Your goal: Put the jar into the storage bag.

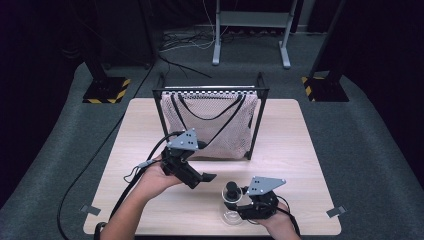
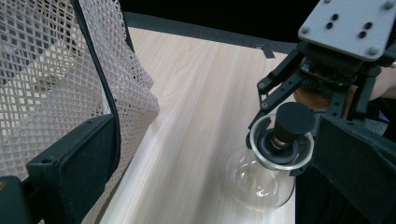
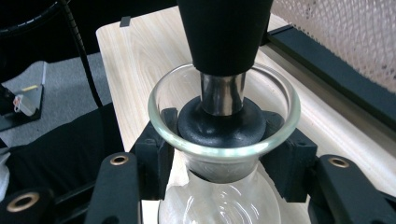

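You've got R gripper (image 3: 219, 179) pinching glass carafe (image 2: 259, 179) at neck, L gripper (image 1: 207, 177) spread & empty near mesh bag (image 1: 210, 127); next lift carafe steady, keep upright toward bag.

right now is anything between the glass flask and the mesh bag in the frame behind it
Nothing lies on the bare table between them. The right gripper is shut on the glass flask at its neck. The left gripper hovers off to the left of that path, close beside the mesh bag, so it may crowd the approach.
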A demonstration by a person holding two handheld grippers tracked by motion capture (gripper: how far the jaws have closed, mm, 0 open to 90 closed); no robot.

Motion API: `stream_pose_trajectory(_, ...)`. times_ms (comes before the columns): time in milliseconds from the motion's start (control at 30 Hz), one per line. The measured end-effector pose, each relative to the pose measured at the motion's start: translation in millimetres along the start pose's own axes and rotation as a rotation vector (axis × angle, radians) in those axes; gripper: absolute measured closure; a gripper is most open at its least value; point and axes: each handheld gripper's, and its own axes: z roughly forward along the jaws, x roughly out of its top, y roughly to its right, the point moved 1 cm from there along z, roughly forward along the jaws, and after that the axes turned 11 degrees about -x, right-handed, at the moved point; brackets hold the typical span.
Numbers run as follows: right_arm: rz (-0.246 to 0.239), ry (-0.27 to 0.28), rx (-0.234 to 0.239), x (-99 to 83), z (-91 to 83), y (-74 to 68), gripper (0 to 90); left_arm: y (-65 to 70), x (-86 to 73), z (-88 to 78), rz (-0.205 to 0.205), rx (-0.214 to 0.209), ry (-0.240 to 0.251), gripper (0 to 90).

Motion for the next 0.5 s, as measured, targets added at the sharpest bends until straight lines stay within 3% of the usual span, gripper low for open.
stream_pose_trajectory(100, -0.013, -0.005, -0.001, 6.4, -2.1, 0.0, 46.2, 0.2, -0.3, 0.5, 0.003, 0.003, -0.003, 0.8)
stream_pose_trajectory(300, 0.034, 0.012, 0.032, 16.9, -5.4, 7.7, 46.1, -0.6, -1.4, -0.1, 0.000, -0.001, 0.008, 0.8)
stream_pose_trajectory(500, 0.042, 0.011, 0.023, 29.2, -7.8, 12.8, 46.1, -1.6, -2.0, -0.3, 0.003, -0.004, 0.005, 0.8)
